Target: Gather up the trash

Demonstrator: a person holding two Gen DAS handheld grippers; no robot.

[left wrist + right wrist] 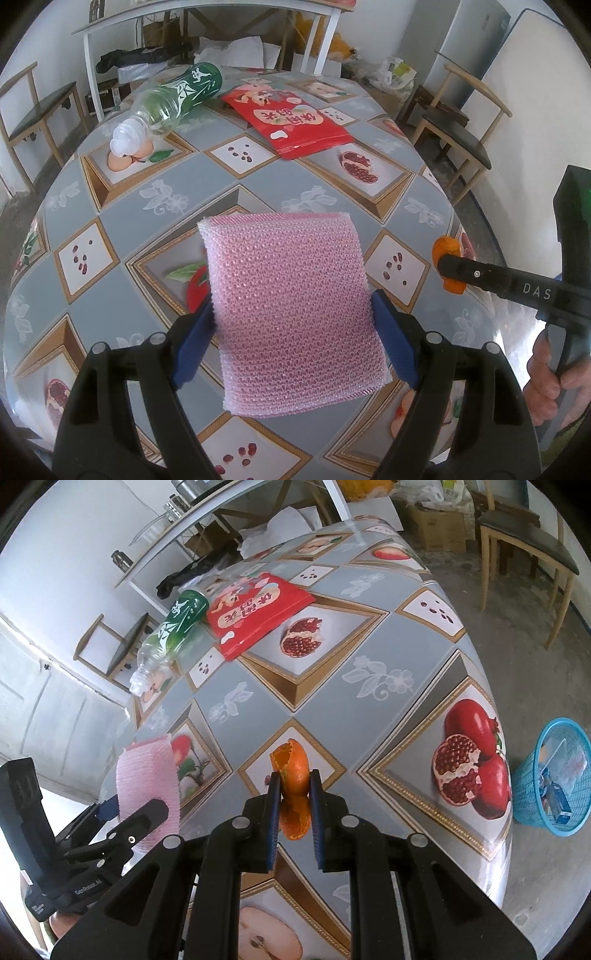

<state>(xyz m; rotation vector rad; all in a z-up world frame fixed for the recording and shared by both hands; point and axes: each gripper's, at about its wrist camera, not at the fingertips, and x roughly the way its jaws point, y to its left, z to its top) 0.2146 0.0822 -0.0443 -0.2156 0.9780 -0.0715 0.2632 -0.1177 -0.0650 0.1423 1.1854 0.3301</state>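
Bare tablecloth (pixel 332 716) btwn tongs & far bottle (pixel 177 99), packet (pixel 288 122)

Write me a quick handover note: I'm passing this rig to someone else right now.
Left gripper: jaws shut on the pink foam sheet, held above the table.
Right gripper: jaws shut on the orange peel.
Blue basket: on the floor to the right, some trash already inside.
Left to do: drop both pieces in, then collect the plastic bottle and red packet from the table's far side.

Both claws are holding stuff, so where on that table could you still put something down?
Free: the wide middle of the table, between the pink foam wrap and the red packet. Also the right side near the blue basket. Crowded: the far corner, with the plastic bottle beside the packet.
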